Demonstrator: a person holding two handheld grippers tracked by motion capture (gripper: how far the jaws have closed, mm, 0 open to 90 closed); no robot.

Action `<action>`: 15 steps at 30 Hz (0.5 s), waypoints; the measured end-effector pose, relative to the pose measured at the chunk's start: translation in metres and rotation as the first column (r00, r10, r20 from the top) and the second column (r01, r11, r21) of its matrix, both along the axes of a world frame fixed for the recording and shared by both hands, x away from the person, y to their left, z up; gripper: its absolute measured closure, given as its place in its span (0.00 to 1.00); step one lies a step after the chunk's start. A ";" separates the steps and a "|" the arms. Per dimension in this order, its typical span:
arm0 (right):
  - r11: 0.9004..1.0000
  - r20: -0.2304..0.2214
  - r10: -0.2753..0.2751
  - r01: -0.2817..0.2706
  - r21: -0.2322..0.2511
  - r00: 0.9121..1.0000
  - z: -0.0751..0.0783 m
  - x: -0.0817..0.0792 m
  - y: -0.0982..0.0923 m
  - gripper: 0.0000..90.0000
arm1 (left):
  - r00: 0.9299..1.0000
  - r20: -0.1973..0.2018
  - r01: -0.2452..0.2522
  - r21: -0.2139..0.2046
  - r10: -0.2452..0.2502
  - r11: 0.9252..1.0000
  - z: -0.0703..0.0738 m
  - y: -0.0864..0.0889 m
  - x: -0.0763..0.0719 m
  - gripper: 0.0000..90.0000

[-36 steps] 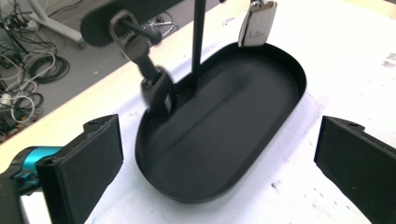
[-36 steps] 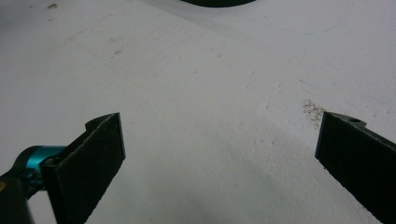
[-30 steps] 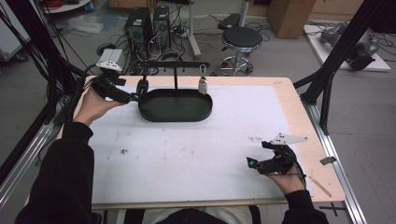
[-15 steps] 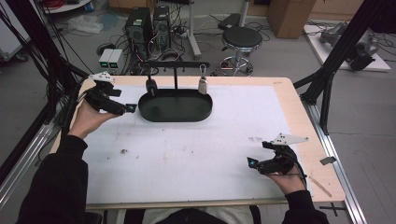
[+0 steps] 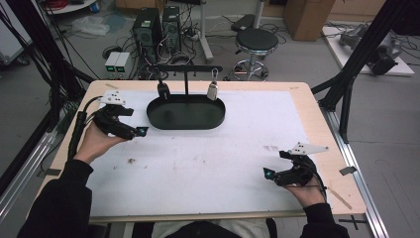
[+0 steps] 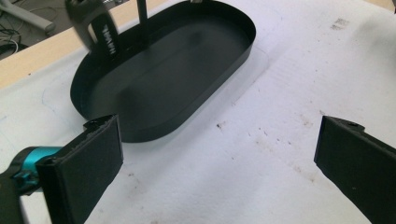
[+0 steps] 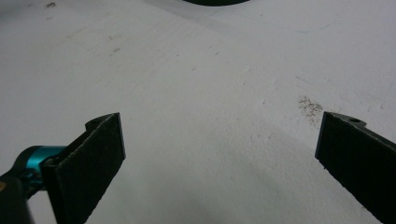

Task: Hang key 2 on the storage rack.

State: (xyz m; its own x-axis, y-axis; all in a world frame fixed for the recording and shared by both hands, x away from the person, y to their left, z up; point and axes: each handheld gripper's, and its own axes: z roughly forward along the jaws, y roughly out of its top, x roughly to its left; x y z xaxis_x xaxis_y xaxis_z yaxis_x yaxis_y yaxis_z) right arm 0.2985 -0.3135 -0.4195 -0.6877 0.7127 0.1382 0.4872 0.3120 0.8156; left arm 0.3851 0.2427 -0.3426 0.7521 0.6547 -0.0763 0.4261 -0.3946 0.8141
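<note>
Both grippers stand wide open and hold nothing. The left gripper (image 5: 140, 131) hovers near the table's (image 5: 307, 106) left edge, just beside the left end of the black oval tray (image 5: 186, 113) at the far edge, jaws pointing toward it. The right gripper (image 5: 268, 173) rests low near the front right corner, well apart. A dark tag (image 6: 105, 38) hanging over the tray is blurred.

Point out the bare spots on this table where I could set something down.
The white mat lies bare between the left hand-held gripper and the right hand-held gripper, and across its right side beyond the black tray. The back edge is crowded: the stand rises from the tray with two items hanging from its bar.
</note>
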 end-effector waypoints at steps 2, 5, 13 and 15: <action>1.000 -0.008 -0.009 0.009 0.004 1.000 0.000 -0.001 -0.001 0.01 | 1.000 -0.001 0.001 0.000 -0.001 1.000 -0.004 0.001 -0.003 0.02; 1.000 -0.005 -0.012 0.012 0.002 1.000 0.000 -0.002 -0.002 0.01 | 1.000 -0.002 -0.001 0.001 0.001 1.000 -0.009 0.003 -0.008 0.02; 1.000 -0.016 -0.004 0.004 -0.009 1.000 -0.002 -0.002 0.000 0.01 | 1.000 0.000 0.002 -0.002 -0.002 1.000 -0.021 0.008 -0.025 0.02; 1.000 -0.016 -0.007 0.006 -0.010 1.000 -0.002 -0.002 0.000 0.01 | 1.000 -0.002 0.007 -0.005 -0.007 1.000 -0.022 0.010 -0.030 0.02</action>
State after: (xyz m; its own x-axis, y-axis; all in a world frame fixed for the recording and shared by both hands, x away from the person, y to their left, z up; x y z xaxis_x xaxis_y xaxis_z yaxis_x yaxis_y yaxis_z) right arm 0.2962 -0.3139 -0.4219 -0.6808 0.7185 0.1424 0.5025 0.3166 0.8045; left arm 0.3555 0.2527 -0.3649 0.7566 0.6488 -0.0815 0.4251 -0.3933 0.8152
